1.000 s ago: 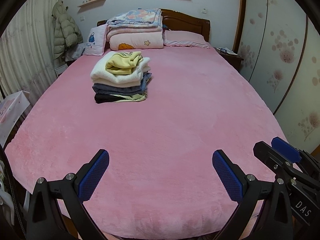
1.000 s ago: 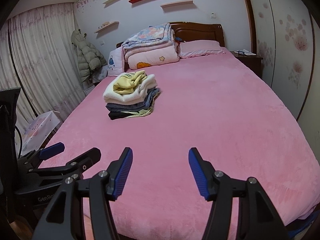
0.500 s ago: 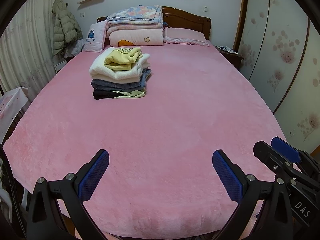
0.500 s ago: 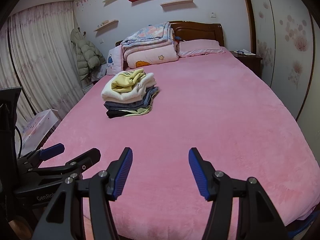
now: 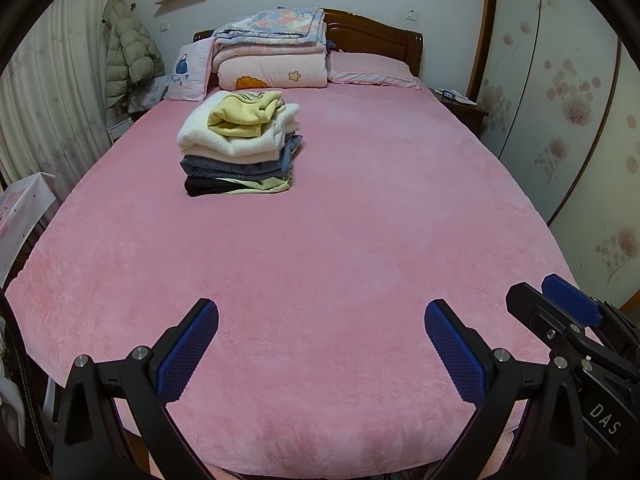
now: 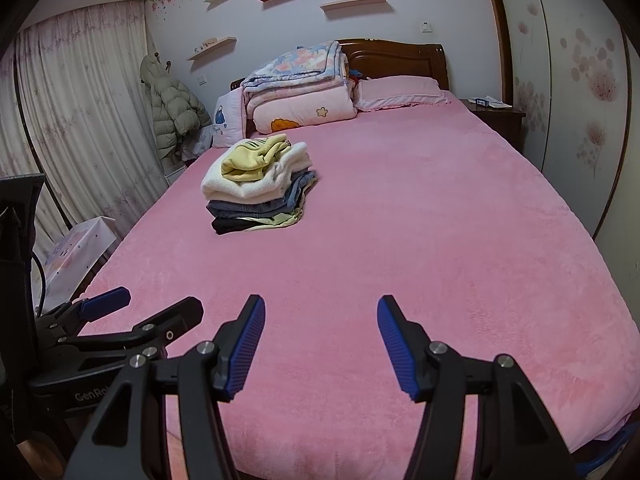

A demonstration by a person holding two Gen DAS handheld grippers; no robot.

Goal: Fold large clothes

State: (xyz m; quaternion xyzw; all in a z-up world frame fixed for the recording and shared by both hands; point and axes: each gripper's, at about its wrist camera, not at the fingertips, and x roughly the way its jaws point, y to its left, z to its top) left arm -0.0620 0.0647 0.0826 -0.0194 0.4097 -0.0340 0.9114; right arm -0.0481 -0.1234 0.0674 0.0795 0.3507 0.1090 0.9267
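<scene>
A stack of folded clothes sits on the pink bed, far left of centre, with a yellow garment on top, a cream fleece under it, then denim and dark items. It also shows in the right wrist view. My left gripper is open and empty over the foot of the bed. My right gripper is open and empty beside it, and shows at the right edge of the left wrist view. Both are far from the stack.
Folded quilts and a pink pillow lie at the wooden headboard. A puffer jacket hangs at the left by the curtain. A nightstand and wardrobe doors stand on the right. A white bag stands left of the bed.
Both views have shifted slightly, so the stack appears a little nearer and lower in the left wrist view. Both grippers stay open and empty.
</scene>
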